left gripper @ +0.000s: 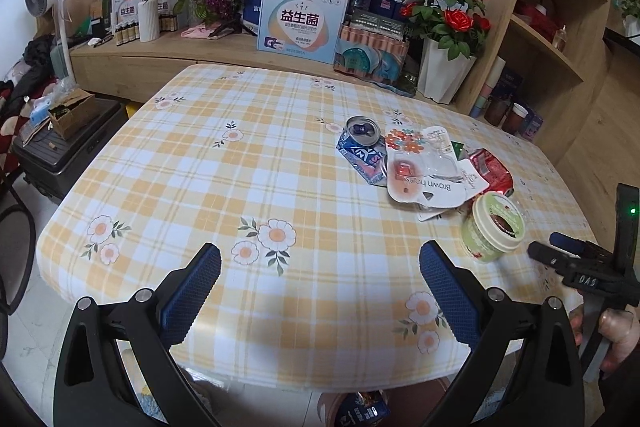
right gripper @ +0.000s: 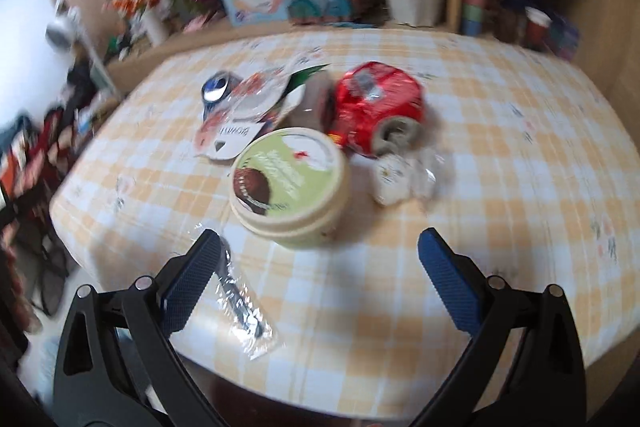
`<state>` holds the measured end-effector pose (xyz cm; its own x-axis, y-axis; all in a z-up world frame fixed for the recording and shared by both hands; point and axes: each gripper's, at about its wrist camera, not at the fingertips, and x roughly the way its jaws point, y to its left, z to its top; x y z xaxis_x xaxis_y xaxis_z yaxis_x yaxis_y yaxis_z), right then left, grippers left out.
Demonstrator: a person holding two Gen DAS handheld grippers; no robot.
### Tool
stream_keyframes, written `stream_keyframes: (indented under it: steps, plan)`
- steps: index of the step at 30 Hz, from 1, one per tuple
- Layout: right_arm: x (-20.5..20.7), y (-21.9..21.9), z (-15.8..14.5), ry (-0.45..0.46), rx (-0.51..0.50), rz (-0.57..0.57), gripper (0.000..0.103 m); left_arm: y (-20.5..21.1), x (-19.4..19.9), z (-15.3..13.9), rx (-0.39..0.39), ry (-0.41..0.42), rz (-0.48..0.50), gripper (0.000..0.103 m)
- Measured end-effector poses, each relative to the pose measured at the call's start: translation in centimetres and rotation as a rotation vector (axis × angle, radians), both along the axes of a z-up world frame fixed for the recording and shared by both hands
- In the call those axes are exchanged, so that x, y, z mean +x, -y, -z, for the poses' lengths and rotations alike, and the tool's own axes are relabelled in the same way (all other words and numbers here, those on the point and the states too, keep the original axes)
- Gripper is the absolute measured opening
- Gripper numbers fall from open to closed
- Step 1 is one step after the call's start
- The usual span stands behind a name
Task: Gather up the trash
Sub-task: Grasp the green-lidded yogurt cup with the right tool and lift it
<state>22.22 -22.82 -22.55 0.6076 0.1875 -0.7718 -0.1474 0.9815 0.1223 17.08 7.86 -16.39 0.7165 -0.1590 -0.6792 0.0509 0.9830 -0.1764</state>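
Observation:
A pile of trash lies on the checked tablecloth (left gripper: 224, 187): a crushed blue can (left gripper: 362, 147), a clear plastic blister pack (left gripper: 428, 167), a crushed red can (left gripper: 490, 167) and a green cup with a lid (left gripper: 492, 227). My left gripper (left gripper: 320, 287) is open and empty over the table's near edge, left of the pile. My right gripper (right gripper: 320, 279) is open and empty just in front of the green cup (right gripper: 290, 183). The red can (right gripper: 378, 107), a white crumpled wrapper (right gripper: 396, 179) and a wrapped plastic spoon (right gripper: 240, 307) show there too. The right gripper also shows in the left wrist view (left gripper: 560, 251).
A wooden sideboard behind the table holds a white pot of red roses (left gripper: 444, 67), a blue box (left gripper: 300, 23) and vases of flowers (left gripper: 148, 15). Shelves (left gripper: 560, 27) stand at right. A black suitcase (left gripper: 68, 143) sits on the floor at left.

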Motion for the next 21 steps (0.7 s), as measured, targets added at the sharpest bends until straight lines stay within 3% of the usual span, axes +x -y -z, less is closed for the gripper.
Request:
stream_keyframes:
  steps: [5,10,14,15,16,21]
  plan:
    - [1.6,-3.5,1.7,0.050,-0.164,-0.126,0.097,-0.3,1.1,1.0,-0.027,-0.011,-0.007,0.097]
    - [3.5,-4.3,3.9,0.040,-0.239,-0.131,0.097,-0.2,1.8,2.1,-0.043,-0.030,-0.002,0.097]
    - [4.7,-4.3,5.0,0.014,-0.234,-0.143,0.097,0.5,2.4,2.4,-0.047,-0.036,0.016,0.097]
    - [4.8,-4.4,5.2,0.011,-0.235,-0.149,0.095,0.6,2.6,2.4,-0.047,-0.036,0.021,0.097]
    - [4.8,-4.5,5.2,0.014,-0.234,-0.152,0.080,0.8,2.7,2.5,-0.047,-0.037,0.028,0.097]
    - [4.4,-3.8,4.5,0.028,-0.174,-0.155,0.076,2.0,3.9,2.6,-0.077,-0.049,0.073,0.097]
